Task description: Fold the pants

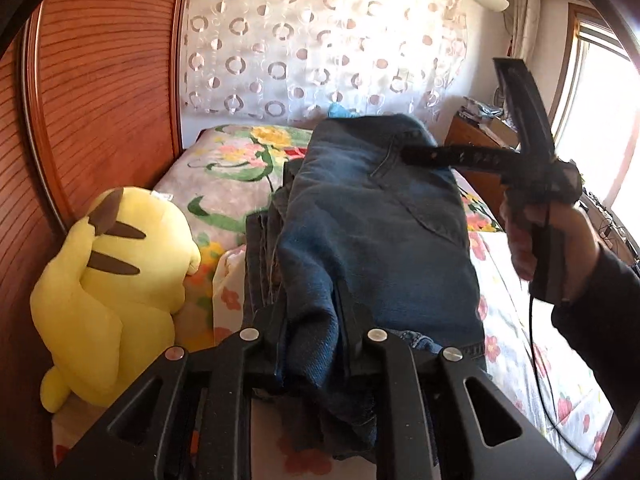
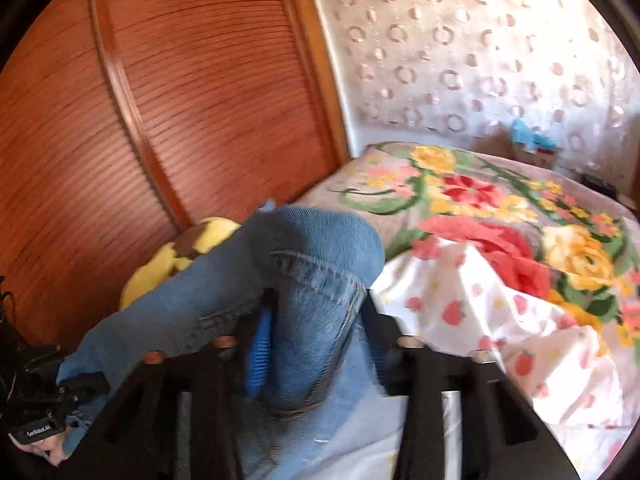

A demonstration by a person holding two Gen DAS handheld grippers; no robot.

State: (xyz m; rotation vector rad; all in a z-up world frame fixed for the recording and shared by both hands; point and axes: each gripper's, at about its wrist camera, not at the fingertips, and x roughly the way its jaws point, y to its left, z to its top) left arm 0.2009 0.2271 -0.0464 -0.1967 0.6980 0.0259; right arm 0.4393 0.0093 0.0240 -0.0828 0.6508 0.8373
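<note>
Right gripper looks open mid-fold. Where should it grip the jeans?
Likely the raised, stitched fold of the jeans, approached from the near side: it bulges between the open jaws of the right gripper, while the left gripper holds another bunch.

My left tongs are matte black — slotted arms pinned with round silver screws. My right tongs match, with a ribbed blue pad inside one finger. A thin black cable trails below my dark sleeve.
</note>
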